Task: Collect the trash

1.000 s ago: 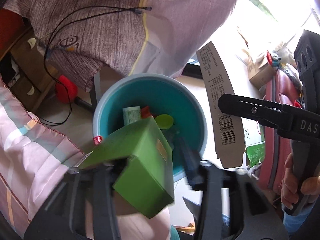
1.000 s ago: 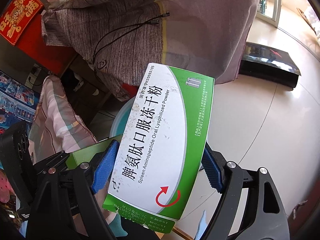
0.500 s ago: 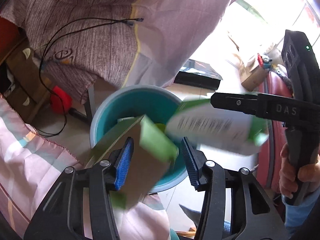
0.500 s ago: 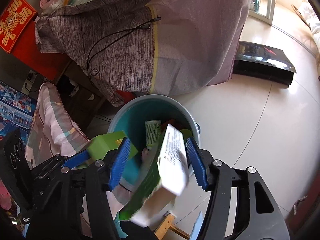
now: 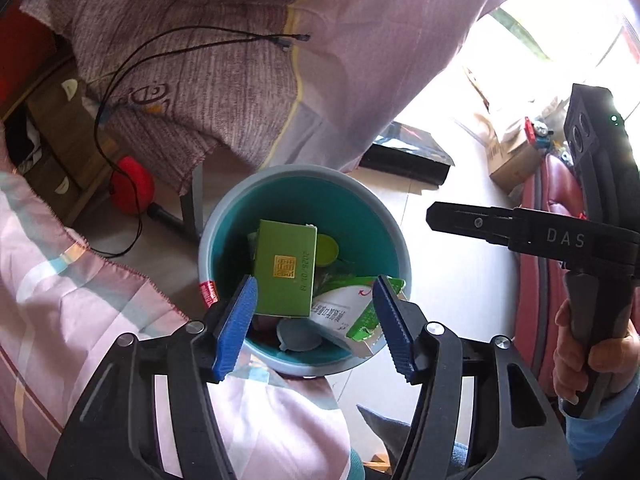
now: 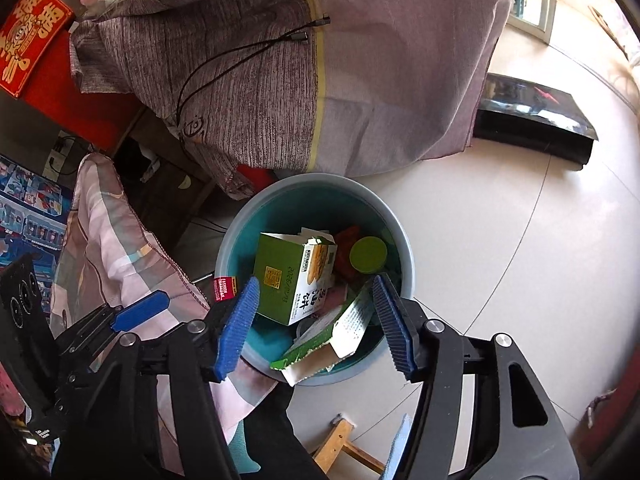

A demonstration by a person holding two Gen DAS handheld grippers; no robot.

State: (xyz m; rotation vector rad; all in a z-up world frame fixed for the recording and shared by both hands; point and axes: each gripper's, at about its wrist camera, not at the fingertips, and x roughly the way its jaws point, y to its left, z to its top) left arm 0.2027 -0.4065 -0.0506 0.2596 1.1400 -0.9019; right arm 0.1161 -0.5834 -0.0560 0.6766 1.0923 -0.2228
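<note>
Trash sits in the teal bin (image 5: 394, 236) on the floor: green box (image 5: 285, 267) on top near the middle, white-and-green carton (image 6: 340, 328) leaning against the near rim, one corner poking over it, a lime lid (image 6: 368, 255) beside the box.

Left claw (image 5: 312, 322) hangs over the bin's near edge, pointing steeply down. Its jaws are opening, nothing between the pads, and the green box lies below and past the tips, apart from them.

Right claw (image 6: 314, 320): same posture, jaws opening, empty. Carton lies under the tips, not touched.

Both aimed over the bin mouth, so anything let go lands inside, I'd judge. Carton's leaning corner could tip it out if nudged.

Bedding (image 5: 60, 304) drapes just beside the bin's left rim.
</note>
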